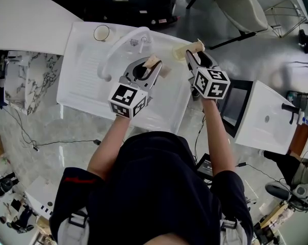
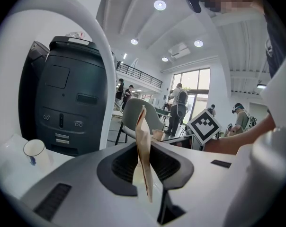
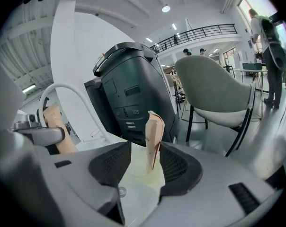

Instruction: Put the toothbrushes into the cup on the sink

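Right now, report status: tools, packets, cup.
Left tool shut on tan packet. Right tool open, second tan packet between its jaws. Cup at sink corner, behind faucet.

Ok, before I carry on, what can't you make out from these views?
- Packet contents: the left gripper is shut on the left packet, and the right packet stands between the right gripper's open jaws. The paper hides any toothbrush in every view.
- Inside of the cup: too small in the head view; the left gripper view shows only its side.
- Basin of the sink: both grippers cover most of it in the head view.
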`<action>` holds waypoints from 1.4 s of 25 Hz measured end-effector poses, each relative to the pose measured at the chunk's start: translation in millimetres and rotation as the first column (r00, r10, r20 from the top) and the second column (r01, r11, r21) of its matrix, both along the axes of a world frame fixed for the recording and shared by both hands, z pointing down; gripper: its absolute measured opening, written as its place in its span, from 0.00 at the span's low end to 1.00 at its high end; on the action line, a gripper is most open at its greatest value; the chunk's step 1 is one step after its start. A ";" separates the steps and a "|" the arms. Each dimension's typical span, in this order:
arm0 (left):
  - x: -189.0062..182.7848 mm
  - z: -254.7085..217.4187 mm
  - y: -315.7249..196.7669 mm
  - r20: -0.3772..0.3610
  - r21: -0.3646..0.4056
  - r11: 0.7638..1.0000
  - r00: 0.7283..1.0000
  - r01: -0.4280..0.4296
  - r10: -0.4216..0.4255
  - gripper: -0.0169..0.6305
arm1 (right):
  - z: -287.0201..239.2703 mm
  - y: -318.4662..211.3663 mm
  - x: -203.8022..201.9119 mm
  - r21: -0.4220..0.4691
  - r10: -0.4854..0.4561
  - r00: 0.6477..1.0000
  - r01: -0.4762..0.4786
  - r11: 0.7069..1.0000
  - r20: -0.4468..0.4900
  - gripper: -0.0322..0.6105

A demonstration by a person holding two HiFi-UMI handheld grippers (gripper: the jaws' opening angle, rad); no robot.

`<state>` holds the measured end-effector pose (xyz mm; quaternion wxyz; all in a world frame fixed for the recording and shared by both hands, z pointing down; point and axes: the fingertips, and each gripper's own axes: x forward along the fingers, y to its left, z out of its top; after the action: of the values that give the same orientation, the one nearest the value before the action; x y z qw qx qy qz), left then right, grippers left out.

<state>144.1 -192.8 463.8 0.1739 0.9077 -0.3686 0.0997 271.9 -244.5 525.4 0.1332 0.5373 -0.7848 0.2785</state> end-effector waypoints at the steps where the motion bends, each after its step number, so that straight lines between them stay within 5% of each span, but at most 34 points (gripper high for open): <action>1: 0.3 -0.9 1.6 -0.001 0.002 1.000 1.000 -0.003 0.003 0.15 | -1.1 2.4 0.8 0.002 0.005 1.000 -0.005 1.000 0.001 0.33; 17: -10.0 -25.9 35.0 -0.011 0.057 0.997 0.999 -0.046 0.047 0.15 | -39.7 39.3 -2.6 0.068 0.042 0.999 -0.041 0.997 -0.013 0.33; 35: -54.1 -58.3 76.6 -0.038 0.129 0.988 0.995 -0.085 0.090 0.15 | -94.5 94.3 -64.5 0.178 0.037 0.998 -0.028 0.984 -0.048 0.27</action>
<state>89.9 -116.2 405.5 0.1191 0.9342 -0.3302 0.0638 207.3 -150.2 430.9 0.1003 0.5667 -0.7940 0.1959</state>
